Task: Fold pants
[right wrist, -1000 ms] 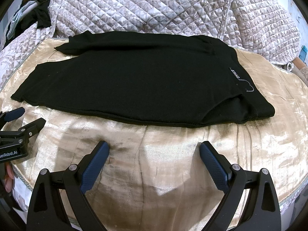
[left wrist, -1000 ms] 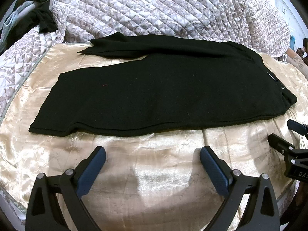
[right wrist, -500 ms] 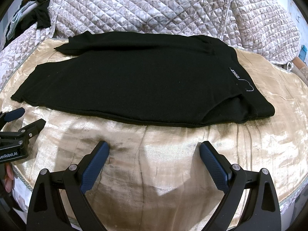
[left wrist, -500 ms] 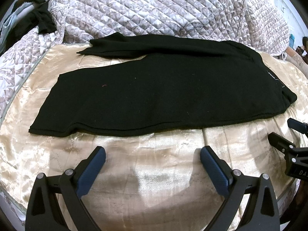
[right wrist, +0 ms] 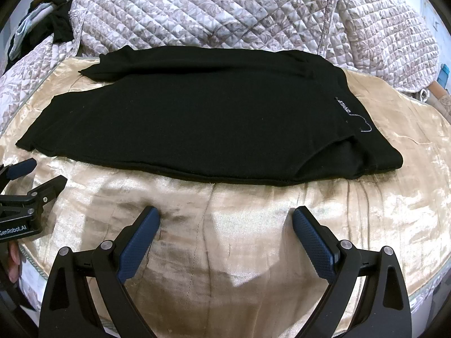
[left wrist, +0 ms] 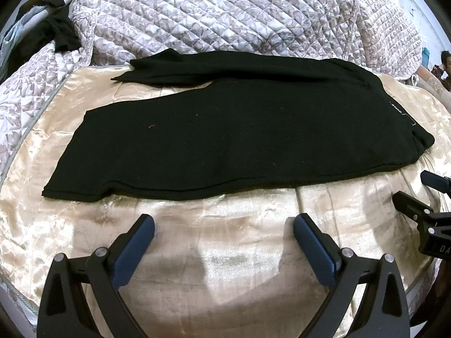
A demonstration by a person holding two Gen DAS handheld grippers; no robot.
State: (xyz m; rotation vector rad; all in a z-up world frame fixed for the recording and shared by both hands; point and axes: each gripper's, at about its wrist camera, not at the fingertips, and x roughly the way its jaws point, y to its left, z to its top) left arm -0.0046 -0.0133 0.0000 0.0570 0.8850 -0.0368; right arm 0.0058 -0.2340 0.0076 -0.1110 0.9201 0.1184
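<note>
Black pants point(left wrist: 225, 140) lie flat across a bed covered in a shiny gold sheet point(left wrist: 225, 253), with the legs running toward the left and the waist at the right. One leg sits over the other, the rear leg's hem poking out at the upper left, just beside the heaped quilt. A small white label point(right wrist: 344, 106) with lettering shows near the waist end in the right wrist view, with a thin white stitched outline just below it. A grey and white quilted blanket point(left wrist: 239, 14) is bunched up behind the pants, touching their far edge. Dark clothing point(left wrist: 59, 33) lies crumpled at the upper left corner, well apart from the pants.

The left hand-held gripper point(left wrist: 224, 232) hangs over bare sheet near the front edge of the pants, its blue-padded fingers spread wide and holding nothing. The right hand-held gripper point(right wrist: 225, 222) is likewise released, fingers wide apart above the sheet, just short of the pants' front edge. Each one shows at the edge of the other's view, side by side.
</note>
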